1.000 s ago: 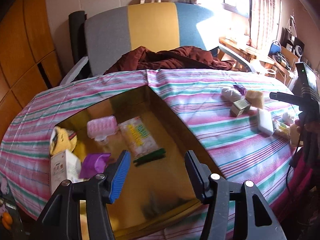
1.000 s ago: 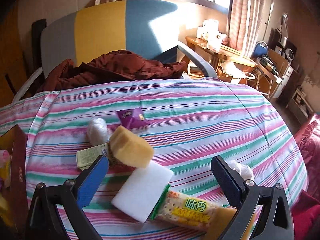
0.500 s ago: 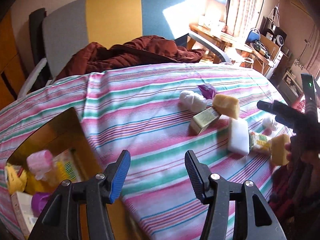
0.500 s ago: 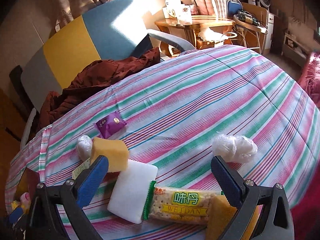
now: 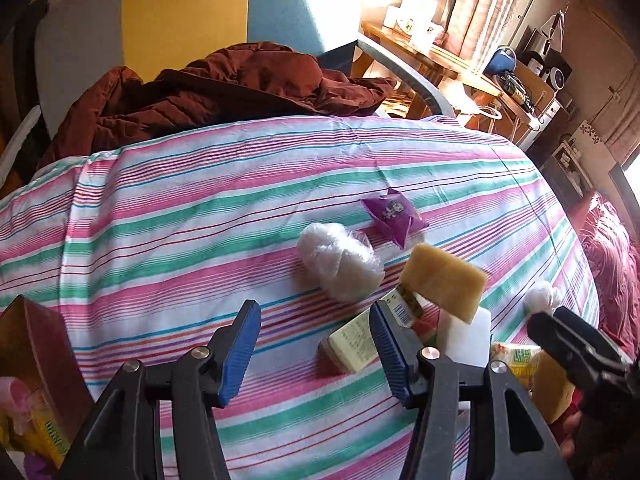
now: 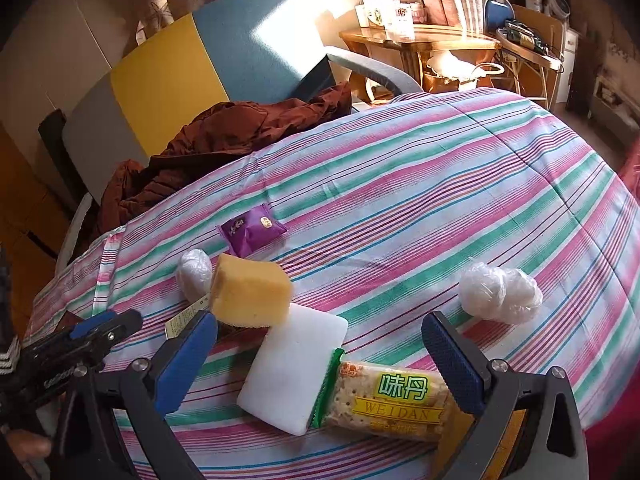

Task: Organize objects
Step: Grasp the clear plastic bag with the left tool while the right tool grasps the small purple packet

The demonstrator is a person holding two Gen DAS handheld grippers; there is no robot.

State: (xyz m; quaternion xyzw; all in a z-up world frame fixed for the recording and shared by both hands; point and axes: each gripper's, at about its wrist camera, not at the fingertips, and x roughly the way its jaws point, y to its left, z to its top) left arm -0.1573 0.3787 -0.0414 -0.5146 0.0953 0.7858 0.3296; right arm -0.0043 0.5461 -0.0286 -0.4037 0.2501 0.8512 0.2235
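On the striped tablecloth (image 5: 180,240) lie a purple packet (image 5: 392,214), a clear-wrapped white bundle (image 5: 340,262), a yellow sponge (image 5: 442,280) leaning on a white block (image 5: 466,334), and a pale yellow small box (image 5: 354,342). My left gripper (image 5: 314,350) is open and empty, just left of the small box. My right gripper (image 6: 320,364) is open and empty, above the white block (image 6: 294,372) and a Weidan cracker pack (image 6: 392,400). The yellow sponge (image 6: 250,290), purple packet (image 6: 252,230) and a second wrapped bundle (image 6: 500,294) lie beyond it.
A cardboard box (image 5: 36,360) with sorted items stands at the left table edge. A chair with a dark red jacket (image 5: 224,88) is behind the table. A wooden side table (image 6: 420,44) with clutter stands at the back right.
My left gripper has swung right from over the cardboard box to the pile of objects. My right gripper has shifted slightly and stays open over the cracker pack.
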